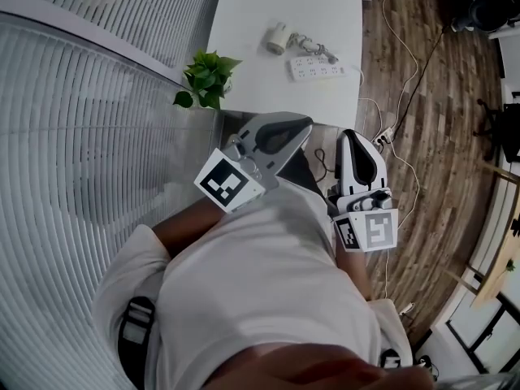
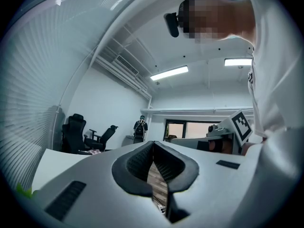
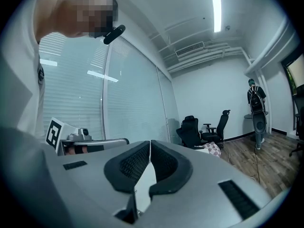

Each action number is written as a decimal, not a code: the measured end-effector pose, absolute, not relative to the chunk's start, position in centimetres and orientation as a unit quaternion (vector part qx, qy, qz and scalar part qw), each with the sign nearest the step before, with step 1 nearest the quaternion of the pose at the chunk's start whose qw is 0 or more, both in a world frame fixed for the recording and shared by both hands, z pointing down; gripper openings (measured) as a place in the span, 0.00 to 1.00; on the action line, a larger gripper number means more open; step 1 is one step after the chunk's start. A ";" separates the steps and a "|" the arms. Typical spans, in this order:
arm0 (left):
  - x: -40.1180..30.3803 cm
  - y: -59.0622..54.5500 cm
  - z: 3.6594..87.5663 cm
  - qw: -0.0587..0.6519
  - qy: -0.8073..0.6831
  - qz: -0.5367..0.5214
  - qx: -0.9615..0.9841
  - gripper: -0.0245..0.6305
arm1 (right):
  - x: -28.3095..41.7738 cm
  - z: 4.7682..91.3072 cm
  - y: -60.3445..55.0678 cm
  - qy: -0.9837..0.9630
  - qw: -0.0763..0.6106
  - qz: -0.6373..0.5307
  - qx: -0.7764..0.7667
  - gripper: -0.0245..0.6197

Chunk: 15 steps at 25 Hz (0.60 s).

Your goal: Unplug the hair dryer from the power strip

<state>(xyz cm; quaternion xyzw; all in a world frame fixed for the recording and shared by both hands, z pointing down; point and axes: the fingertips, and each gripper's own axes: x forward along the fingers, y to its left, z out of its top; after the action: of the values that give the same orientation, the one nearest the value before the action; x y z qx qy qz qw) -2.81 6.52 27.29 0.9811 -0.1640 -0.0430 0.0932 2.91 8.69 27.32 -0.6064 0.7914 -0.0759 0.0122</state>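
No text or number is legible; the marker cubes (image 1: 223, 180) bear only square patterns.

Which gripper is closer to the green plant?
The left gripper. The plant stands at the near left corner of the table, on that gripper's side; the right gripper is farther off to the right.

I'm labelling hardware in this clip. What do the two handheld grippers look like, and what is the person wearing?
Both the left gripper and right gripper are light grey, tapering shells with dark ribbed pads. Each carries a white cube printed with black square markers. The person wears a white short-sleeved shirt.
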 end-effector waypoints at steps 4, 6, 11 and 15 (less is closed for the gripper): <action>-0.6 4.7 27.3 0.089 -0.163 -0.039 0.982 0.08 | 5.1 27.4 6.7 0.791 0.013 -0.077 -0.606 0.09; 0.4 3.6 28.0 0.090 -0.163 -0.035 0.982 0.08 | 6.2 28.2 5.6 0.792 0.012 -0.079 -0.606 0.09; 3.3 1.1 29.0 0.091 -0.170 -0.019 0.981 0.08 | 9.2 28.7 2.6 0.794 0.006 -0.080 -0.602 0.09; 5.9 -0.9 28.7 0.094 -0.177 -0.005 0.980 0.08 | 12.0 27.9 0.2 0.797 0.003 -0.084 -0.597 0.09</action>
<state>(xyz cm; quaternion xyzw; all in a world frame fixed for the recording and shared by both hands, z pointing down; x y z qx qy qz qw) 5.93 -0.88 28.70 0.9797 -0.1770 -0.0049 0.0942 11.98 0.25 27.92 -0.5974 0.7975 -0.0844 0.0035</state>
